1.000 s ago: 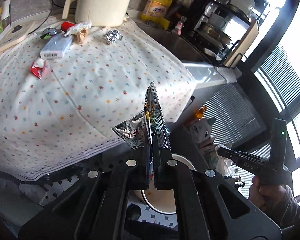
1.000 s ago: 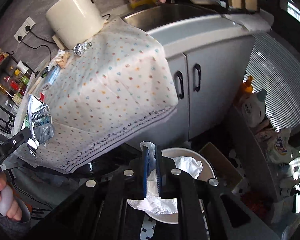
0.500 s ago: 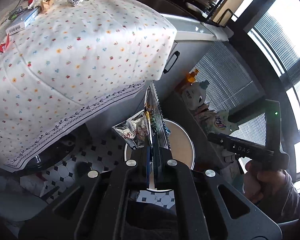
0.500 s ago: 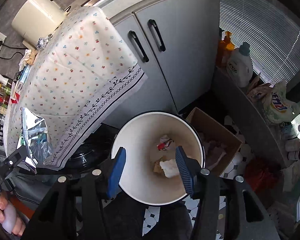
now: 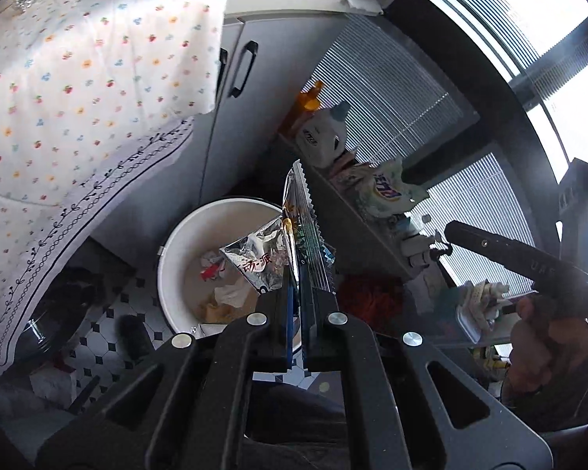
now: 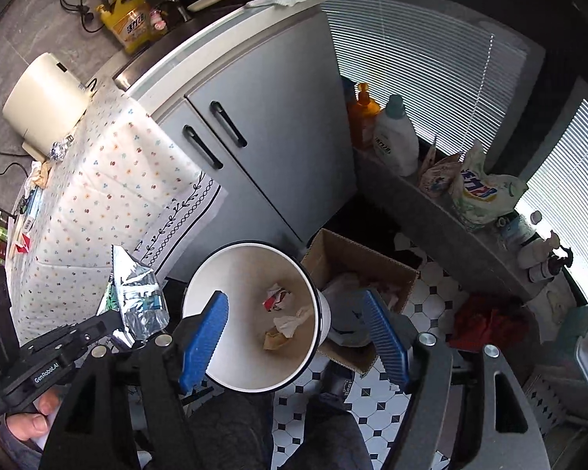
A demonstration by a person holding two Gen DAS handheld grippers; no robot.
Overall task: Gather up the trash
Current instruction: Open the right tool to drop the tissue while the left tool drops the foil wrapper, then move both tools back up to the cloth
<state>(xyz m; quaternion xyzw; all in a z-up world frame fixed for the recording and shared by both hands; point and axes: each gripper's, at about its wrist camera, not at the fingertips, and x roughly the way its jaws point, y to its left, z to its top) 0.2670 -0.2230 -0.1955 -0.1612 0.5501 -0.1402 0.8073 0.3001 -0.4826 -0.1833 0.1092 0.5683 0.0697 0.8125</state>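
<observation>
Currently at drop-off: left gripper (image 5: 298,274) clamped on foil snack wrapper (image 5: 262,262), apparently above the white bin (image 6: 200,286). Right gripper (image 6: 294,337) has just been opening, nothing between its jaws. Next: release wrapper over bin.

1 bin (image 6: 200,293), 1 cardboard box (image 6: 333,250), 2 cabinet handles (image 6: 227,123), 1 foil wrapper (image 6: 137,297), 2 bottles (image 6: 398,137)

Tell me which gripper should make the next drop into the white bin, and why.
Left. The left gripper is shut on the foil snack wrapper above the white bin. The right gripper is open, its jaws having just widened, with nothing between its fingers.
</observation>
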